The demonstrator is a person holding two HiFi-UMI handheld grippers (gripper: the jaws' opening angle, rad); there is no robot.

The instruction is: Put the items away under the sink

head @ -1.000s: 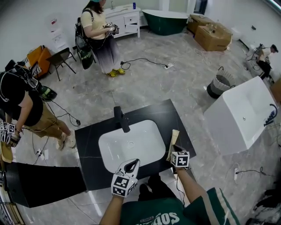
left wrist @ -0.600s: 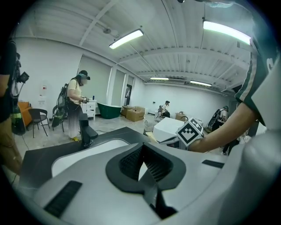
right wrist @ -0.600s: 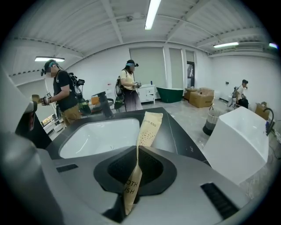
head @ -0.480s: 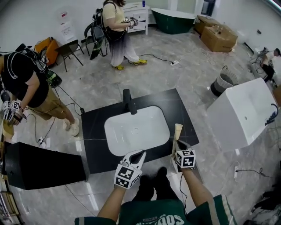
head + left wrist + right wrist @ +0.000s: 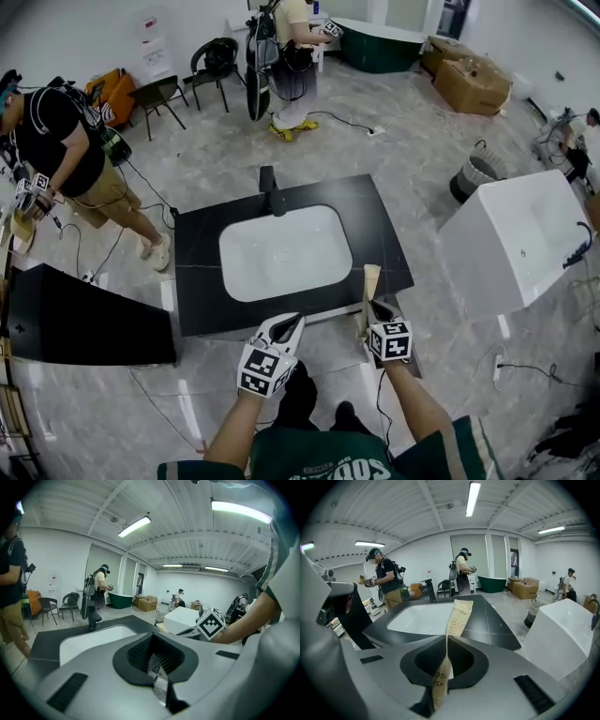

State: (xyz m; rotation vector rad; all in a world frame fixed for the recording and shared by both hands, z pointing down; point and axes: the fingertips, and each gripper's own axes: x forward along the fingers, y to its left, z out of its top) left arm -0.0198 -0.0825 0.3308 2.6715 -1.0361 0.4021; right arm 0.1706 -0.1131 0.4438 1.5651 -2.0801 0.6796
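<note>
Only the right gripper view lets us read the sachet [image 5: 459, 616]: the letters "OTH" over "SH" show low down by the jaws, and the finer print at its top is too small for us. There the right claw [image 5: 446, 639] is clamped on this tan sachet, which stands upright between the jaws. In the head view the same sachet [image 5: 368, 286] is a plain strip at the 5 o'clock corner of the black desk [image 5: 380, 234], above the right claw [image 5: 374, 309]. The left gripper view shows the left claw [image 5: 151, 639] with its jaws pressed together. In the head view that left claw [image 5: 286, 324] sits at the desk's 6 o'clock edge. We count one sachet, two claws, one white basin [image 5: 286, 253] and one black faucet [image 5: 269, 192] at its 12 o'clock.
</note>
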